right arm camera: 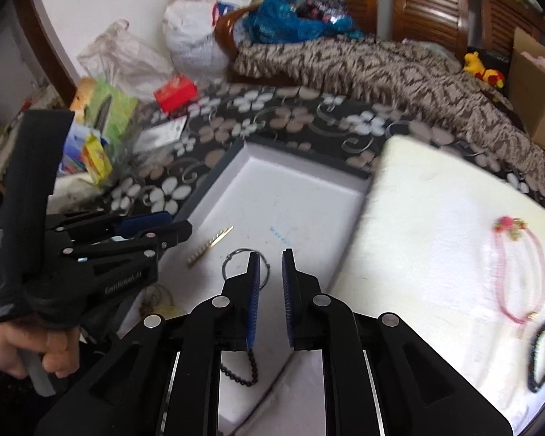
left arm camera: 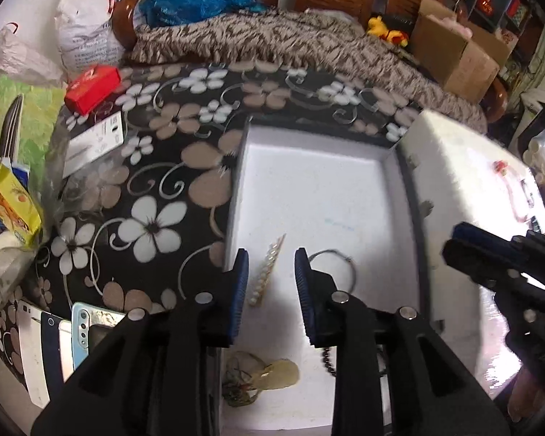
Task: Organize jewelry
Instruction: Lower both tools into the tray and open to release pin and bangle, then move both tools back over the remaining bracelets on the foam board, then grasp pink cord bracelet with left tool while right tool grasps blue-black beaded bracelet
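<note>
Left gripper (left arm camera: 271, 272): jaws apart, nothing between the pads; it hangs over the near end of the open white-lined box (left arm camera: 388, 181).

Pearl hair clip (left arm camera: 267, 272): lies flat on the box floor, directly below that gap. Judged light, stiff and slippery, with fragile beads; best taken across its narrow width near the middle.

Wire hoop (left arm camera: 339, 269): lies just right of the clip. Thin and springy, likely to skate; grip across the wire.

Black bead strand (right arm camera: 244, 372): lies at the near edge of the box. Limp; pinch anywhere.

Right gripper (right arm camera: 271, 283): jaws slightly parted, empty, above the hoop.

Pink necklace (right arm camera: 523, 272) and dark bracelet (right arm camera: 543, 354): on the white pad (right arm camera: 418, 236), well apart from the box.

Writing: faint blue print on the box floor and white lettering on the left gripper body, both unreadable.
</note>
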Available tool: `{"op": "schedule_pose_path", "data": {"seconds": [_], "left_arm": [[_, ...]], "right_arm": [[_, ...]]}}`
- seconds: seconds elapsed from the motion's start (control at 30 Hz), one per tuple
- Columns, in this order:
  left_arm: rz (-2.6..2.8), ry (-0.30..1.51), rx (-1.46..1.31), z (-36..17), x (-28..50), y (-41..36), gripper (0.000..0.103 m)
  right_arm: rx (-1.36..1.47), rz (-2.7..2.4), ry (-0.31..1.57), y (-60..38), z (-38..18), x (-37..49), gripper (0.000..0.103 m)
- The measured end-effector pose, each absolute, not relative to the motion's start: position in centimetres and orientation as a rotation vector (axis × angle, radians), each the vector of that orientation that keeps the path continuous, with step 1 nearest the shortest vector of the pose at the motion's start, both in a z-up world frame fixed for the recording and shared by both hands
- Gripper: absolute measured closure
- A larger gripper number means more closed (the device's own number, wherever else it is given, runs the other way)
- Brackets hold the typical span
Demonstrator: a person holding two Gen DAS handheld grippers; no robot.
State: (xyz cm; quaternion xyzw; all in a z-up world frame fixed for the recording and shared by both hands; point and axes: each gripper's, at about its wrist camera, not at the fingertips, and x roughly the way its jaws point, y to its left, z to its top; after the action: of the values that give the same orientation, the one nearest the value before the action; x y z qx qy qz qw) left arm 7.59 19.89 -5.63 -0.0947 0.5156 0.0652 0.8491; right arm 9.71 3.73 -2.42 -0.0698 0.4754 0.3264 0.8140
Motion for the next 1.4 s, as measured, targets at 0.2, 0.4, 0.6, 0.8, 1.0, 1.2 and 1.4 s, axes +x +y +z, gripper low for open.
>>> {"op": "schedule_pose_path", "data": {"seconds": [0.2, 0.4, 0.6, 0.8, 1.0, 1.2, 1.4], "left_arm": [[0.052, 1.019, -0.170, -3.2, 7.8, 16.7, 0.068], [-0.078, 0.979, -0.107, -1.7, 8.9, 10.9, 0.063], [-0.175, 0.968, -0.032, -1.3, 9.8, 5.0, 0.063], [-0.230, 1.000, 0.031, -1.7, 11.7, 0.2, 0.063], [-0.212, 1.045, 0.017, -2.8, 14.1, -1.2, 0.063], [-0.210, 1.049, 0.035, -2.8, 15.7, -2.4, 0.064], [-0.181, 1.033, 0.093, -3.0, 15.8, -3.3, 0.101]], "right_arm": [[-0.104, 0.635, 0.945, -2.2, 0.2, 9.3, 0.078], [-0.056, 0.517, 0.919, -9.9, 1.1, 9.6, 0.078], [-0.007, 0.440, 0.924, -16.3, 1.0, 10.0, 0.077], [-0.025, 0.457, 0.960, -18.3, -0.5, 9.6, 0.077], [-0.073, 0.466, 0.982, -18.0, -1.9, 9.5, 0.077], [-0.126, 0.473, 0.986, -17.7, -2.8, 9.5, 0.077], [-0.196, 0.468, 0.948, -17.3, -2.9, 8.9, 0.083]]}}
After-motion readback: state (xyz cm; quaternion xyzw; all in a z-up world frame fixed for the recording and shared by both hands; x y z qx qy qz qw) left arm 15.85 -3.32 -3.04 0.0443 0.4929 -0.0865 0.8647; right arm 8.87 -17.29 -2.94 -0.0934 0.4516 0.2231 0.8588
